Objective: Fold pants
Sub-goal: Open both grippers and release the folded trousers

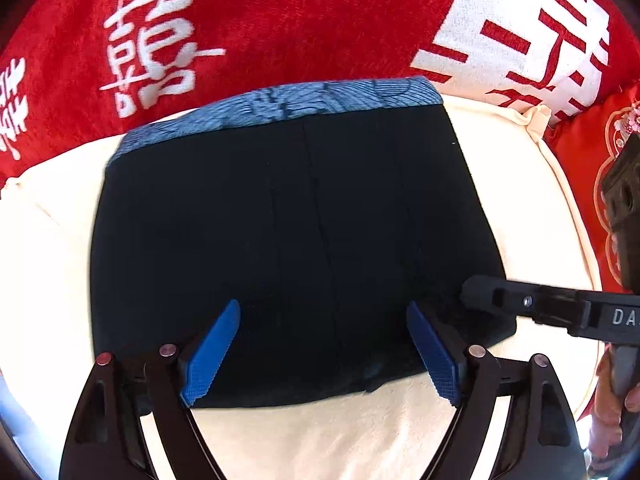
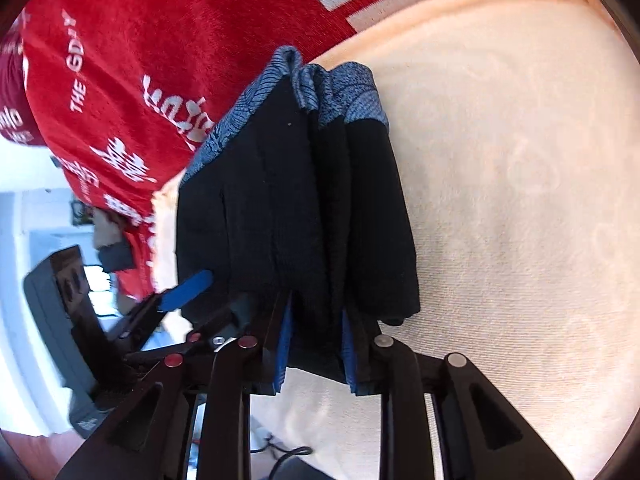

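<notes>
Black pants (image 1: 280, 220) with a blue patterned waistband (image 1: 280, 104) lie folded into a squarish stack on a cream cushion (image 1: 320, 432). My left gripper (image 1: 324, 312) hovers over the near edge of the stack, wide open, with its blue pads (image 1: 212, 356) on either side and gripping nothing. In the left wrist view my right gripper (image 1: 480, 292) reaches in at the stack's near right corner. In the right wrist view the right gripper (image 2: 316, 320) is shut on the bunched edge of the pants (image 2: 280, 200), black cloth filling the gap between its pads. The left gripper's blue pad (image 2: 188, 290) shows beside it.
A red blanket (image 1: 280, 20) with white characters lies behind and around the cushion (image 2: 500, 200). A red embroidered pillow (image 1: 592, 168) sits at the right. A person's hand (image 1: 608, 412) holds the right gripper's handle. Beyond the bed edge, a bright room (image 2: 40, 240) shows.
</notes>
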`<state>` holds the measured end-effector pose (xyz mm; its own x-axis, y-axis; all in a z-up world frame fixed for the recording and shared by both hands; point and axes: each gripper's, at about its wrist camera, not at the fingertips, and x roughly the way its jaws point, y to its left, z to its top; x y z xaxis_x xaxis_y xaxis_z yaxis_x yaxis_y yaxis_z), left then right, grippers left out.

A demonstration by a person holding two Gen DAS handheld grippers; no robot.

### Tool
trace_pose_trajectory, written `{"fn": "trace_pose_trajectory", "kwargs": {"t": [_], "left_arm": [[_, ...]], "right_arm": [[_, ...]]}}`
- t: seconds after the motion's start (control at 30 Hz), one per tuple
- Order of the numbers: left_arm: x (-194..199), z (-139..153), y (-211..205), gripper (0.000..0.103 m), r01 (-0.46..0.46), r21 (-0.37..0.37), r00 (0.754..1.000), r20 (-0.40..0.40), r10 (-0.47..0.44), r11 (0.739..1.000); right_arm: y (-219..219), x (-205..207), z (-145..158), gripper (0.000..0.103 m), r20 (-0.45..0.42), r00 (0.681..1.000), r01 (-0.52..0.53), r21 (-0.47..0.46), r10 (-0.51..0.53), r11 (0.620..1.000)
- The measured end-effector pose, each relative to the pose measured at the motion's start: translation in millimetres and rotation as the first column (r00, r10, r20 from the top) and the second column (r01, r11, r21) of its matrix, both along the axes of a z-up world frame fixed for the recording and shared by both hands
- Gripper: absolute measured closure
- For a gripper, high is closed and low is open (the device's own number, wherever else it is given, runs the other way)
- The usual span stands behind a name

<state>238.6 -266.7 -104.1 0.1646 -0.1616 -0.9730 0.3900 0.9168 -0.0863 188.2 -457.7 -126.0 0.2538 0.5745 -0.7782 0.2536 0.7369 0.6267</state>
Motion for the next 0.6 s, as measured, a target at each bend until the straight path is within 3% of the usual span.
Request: {"fn": "trace_pose_trajectory", "kwargs": {"t": [0.13,0.2,0.23,0.33,0.5,0.6], "left_arm": [[1,6,29,0.017,-0.037,-0.006,0.999,-0.019,0.037,0.999],[4,8,46,0.017,-0.054,0.002,0.998,-0.023,0.054,0.999],[5,9,53,0.017,-0.061,0.002,0.998,-0.027,0.061,0.998],[9,12,75,0.017,-0.078,0.01,0.997,-0.023,0.079,0.997],[15,15,103,0.017,-0.089,0.014,0.995,-0.033,0.089,0.996],[17,16,115,0.017,-0.095,0.006,0.995,-0.034,0.095,0.995]], "right_arm": [[17,1,17,0.069,0.013,0.999,-0.045,-0.196,0.048,0.98],[20,-3,19,0.042,-0.006,0.999,-0.047,-0.307,0.048,0.951],[21,-7,20,0.04,-0.02,0.999,-0.041,-0.352,0.036,0.935],[19,-18,23,0.04,-0.039,0.999,0.004,-0.362,-0.02,0.932],[30,-34,28,0.04,-0.098,0.995,-0.025,-0.469,-0.024,0.883],[34,-43,27,0.037,-0.132,0.99,-0.02,-0.469,-0.047,0.883]]}}
